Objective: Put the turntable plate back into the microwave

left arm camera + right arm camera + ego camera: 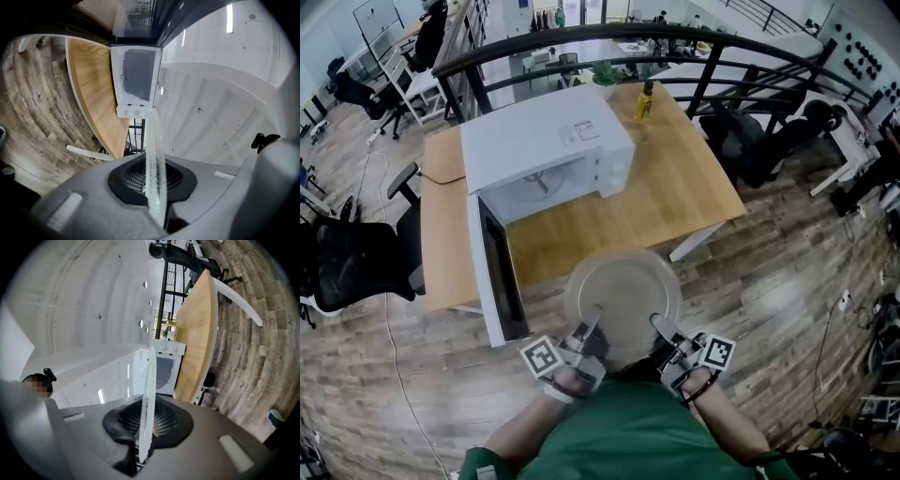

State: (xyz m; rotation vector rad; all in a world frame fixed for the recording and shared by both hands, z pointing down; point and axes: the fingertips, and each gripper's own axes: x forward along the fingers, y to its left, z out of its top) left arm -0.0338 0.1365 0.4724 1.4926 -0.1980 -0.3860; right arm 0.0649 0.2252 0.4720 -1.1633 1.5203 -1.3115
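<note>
Turntable plate [622, 295] hanging before the microwave [546, 150]

I am seeing the wooden table [675, 187] bearing the microwave, its door [499, 277] standing open. I am holding the plate level near the table's front edge, left gripper [593, 319] and right gripper [659, 325] each pinching its near rim.

We hold the round frosted-glass turntable plate [623, 298] level by its near rim, at the wooden tabletop's [684, 187] edge. The white box-shaped microwave [546, 150] stands there, door [499, 274] open.
</note>
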